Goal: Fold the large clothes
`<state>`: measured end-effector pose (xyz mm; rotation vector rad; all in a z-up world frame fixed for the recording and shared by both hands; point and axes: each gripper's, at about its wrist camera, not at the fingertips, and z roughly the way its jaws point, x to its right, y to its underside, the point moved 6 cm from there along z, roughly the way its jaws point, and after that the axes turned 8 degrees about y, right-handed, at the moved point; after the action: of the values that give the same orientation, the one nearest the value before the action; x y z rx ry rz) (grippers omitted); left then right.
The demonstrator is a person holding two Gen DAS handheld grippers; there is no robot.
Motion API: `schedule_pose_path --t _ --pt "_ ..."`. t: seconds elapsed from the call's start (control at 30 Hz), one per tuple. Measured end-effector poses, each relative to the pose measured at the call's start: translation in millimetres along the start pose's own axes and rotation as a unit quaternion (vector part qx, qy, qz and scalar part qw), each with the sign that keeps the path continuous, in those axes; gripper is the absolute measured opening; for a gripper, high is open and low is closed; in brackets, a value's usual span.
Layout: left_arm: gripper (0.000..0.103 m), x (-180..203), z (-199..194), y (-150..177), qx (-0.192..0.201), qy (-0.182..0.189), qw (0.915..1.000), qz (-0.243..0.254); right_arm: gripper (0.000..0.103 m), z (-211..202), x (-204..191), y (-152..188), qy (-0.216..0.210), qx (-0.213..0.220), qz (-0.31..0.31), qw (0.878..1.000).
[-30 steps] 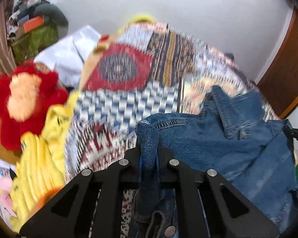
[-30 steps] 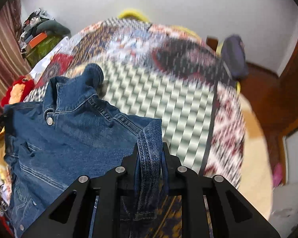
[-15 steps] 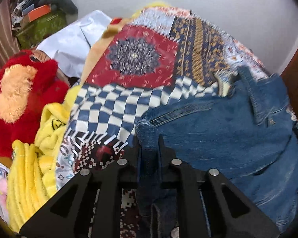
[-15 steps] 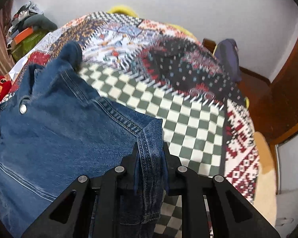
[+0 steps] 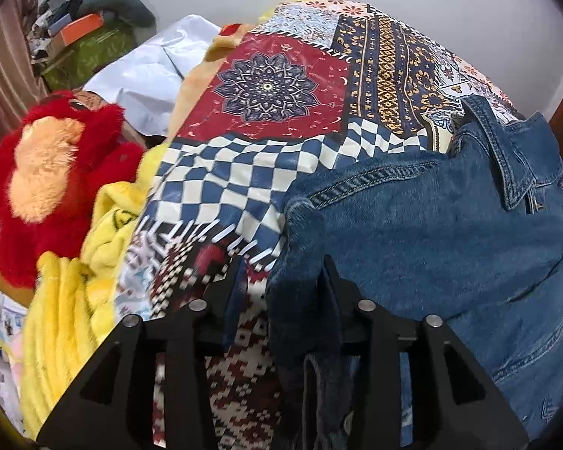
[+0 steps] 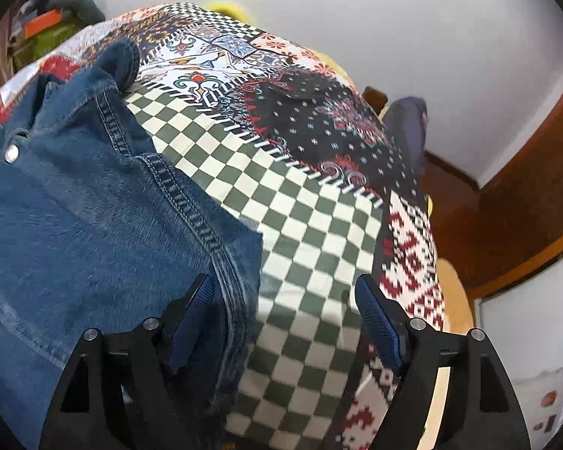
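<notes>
1. Denim jacket [image 5: 431,225] lay on patchwork bedspread [image 5: 281,86], spread between both claws w/ collar on the far side.
2. Left gripper [image 5: 281,273]: jaws opening, shoulder fold betw. them, against right finger, no pinch.
3. Right gripper [image 6: 285,292]: jaws opening wide; jacket edge just beside left pad [image 6: 191,318], loose.
4. Jacket's width ran claw to claw; both equally near.

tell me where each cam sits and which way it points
Left wrist: on the left gripper, looking steeply down the fingers at the jacket, bedspread and a red plush; only the opening jaws show, denim between them.
Right wrist: on the right gripper, angled down at the jacket and bedspread; jaws opening, denim by one pad.
Shared: jacket, bedspread, wall.
</notes>
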<state>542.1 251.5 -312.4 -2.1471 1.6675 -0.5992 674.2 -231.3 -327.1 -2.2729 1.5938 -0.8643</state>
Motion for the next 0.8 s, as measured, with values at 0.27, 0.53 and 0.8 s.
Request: schedule_pose_path --t 0.27,0.53,0.8 --pt "0.041 12.0 -53.1 3.7 0.021 -0.005 0.9994 0.027 0.075 -64.9 28.4 2.2 -0.013 0.013 0.026 0.999" --pt "0.05 42.3 -137.7 12.9 0.073 0.027 0.9956 0.052 0.076 -178.5 29.4 3.2 -0.041 0.087 0.037 0.995" --pt "0.062 72.2 -228.1 59.9 0.128 0.062 0.9857 0.09 0.079 -265.6 11.9 39.5 -0.084 0.12 0.028 0.989"
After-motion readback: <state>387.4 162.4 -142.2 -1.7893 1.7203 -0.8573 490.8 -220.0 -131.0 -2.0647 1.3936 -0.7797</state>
